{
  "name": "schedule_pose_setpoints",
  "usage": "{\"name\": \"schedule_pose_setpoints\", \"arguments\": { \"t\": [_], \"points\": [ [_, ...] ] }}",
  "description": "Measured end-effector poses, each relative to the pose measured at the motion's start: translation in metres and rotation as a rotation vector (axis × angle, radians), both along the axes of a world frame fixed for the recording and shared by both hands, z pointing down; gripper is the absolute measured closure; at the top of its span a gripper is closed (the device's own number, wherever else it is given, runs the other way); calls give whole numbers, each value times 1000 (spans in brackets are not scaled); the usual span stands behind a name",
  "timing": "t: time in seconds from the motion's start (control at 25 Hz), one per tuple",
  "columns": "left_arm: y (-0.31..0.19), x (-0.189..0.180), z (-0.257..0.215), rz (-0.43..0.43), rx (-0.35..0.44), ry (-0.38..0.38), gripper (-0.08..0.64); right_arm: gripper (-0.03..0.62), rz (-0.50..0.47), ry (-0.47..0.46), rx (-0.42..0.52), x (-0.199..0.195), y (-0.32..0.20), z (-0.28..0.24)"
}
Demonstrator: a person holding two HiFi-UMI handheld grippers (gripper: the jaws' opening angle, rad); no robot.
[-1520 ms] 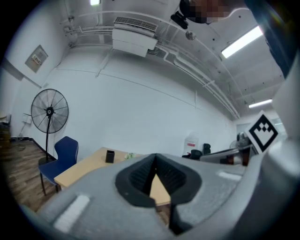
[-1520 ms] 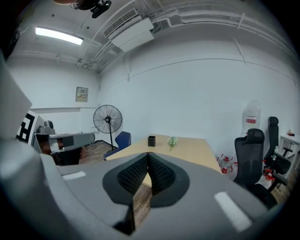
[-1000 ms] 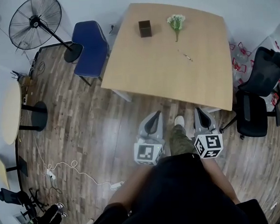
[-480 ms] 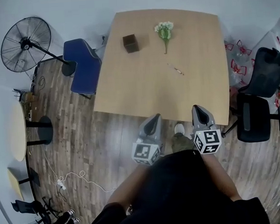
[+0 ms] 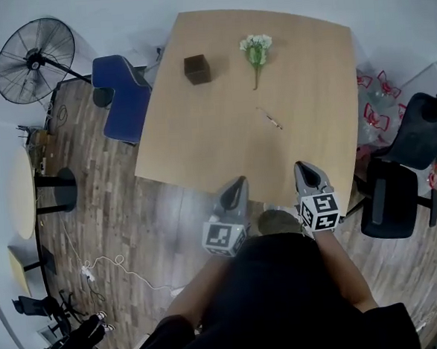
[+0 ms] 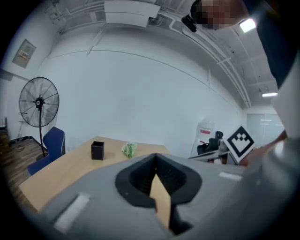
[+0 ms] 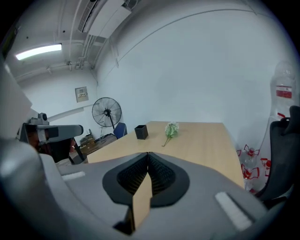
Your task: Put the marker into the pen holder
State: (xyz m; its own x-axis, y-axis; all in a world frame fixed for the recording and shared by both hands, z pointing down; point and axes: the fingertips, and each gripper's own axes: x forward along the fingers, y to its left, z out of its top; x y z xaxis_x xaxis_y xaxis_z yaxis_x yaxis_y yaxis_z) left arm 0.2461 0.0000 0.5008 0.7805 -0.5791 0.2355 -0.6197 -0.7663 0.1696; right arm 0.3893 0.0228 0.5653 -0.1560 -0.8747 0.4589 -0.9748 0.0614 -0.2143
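**Both grippers closed and empty at the near edge of the table; marker lying free on the tabletop**

Head view: a person stands at the near side of a light wooden table (image 5: 223, 140). The grey left gripper (image 5: 238, 182) and grey right gripper (image 5: 301, 167) are held side by side at the table's near edge, each carrying its marker cube and pointing toward the far side. In the left gripper view, the left gripper (image 6: 155, 158) has its jaws pressed together with nothing between them. In the right gripper view, the right gripper (image 7: 148, 155) likewise has its jaws together and holds nothing.

The slim light-coloured marker (image 5: 269, 118) lies flat and diagonal on the tabletop, right of centre and nearest the right gripper, though apart from both. The small dark square pen holder (image 5: 197, 68) stands upright toward the far left of the table, well apart from the marker; it also appears in both gripper views (image 6: 97, 150) (image 7: 141, 132). A sprig of white and green flowers (image 5: 255, 49) lies to the holder's right, its stem pointing toward the marker.

Around the table: a black standing fan (image 5: 35, 60), a blue chair (image 5: 123, 94) and a black office chair (image 5: 388, 195) on the wood-plank floor.
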Motion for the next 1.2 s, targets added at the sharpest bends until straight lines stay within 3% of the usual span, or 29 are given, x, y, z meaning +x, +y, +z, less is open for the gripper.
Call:
{"name": "schedule_pose_setpoints", "arguments": {
  "t": [0.32,0.52,0.72,0.92,1.2],
  "points": [
    [-65,-5,5,-130,-18,25,557,587,-116,14,-94,12,-76,51],
    [-82,-12,21,-142,-38,20,557,586,-202,62,-168,11,-122,92],
    [-97,-17,33,-202,-75,44,557,549,-292,113,-254,19,-181,145],
    [-111,-25,44,-248,-104,47,557,471,-406,138,-426,18,-226,215],
    [-126,-41,55,-303,-130,48,557,468,-476,189,-516,10,-259,257]
  ]
}}
